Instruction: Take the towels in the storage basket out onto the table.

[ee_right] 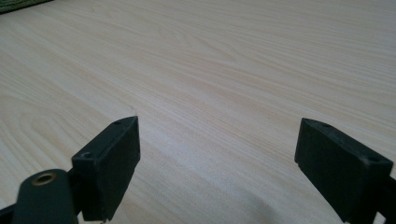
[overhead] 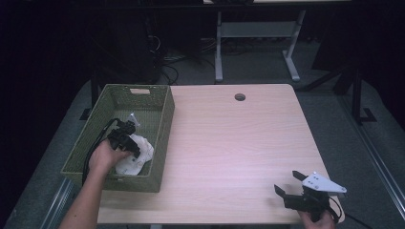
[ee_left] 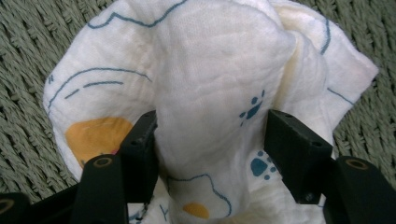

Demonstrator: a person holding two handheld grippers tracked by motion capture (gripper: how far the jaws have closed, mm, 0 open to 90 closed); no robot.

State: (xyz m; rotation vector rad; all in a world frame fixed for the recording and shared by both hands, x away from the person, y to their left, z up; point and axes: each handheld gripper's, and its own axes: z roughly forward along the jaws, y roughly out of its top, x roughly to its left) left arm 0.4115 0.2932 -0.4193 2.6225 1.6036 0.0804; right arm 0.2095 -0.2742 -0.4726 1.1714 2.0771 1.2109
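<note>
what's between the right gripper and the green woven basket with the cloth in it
In the high view, only bare light wooden tabletop lies between the right gripper and the green woven basket holding the white printed cloth.

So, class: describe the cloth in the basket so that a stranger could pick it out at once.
Start at the pale wooden table and find the green woven basket at its left edge. Inside it, at the near end, lies a crumpled white cloth with the left gripper straddling a fold. It is the only soft thing there, printed with blue paw marks, blue lines and orange patches.
</note>
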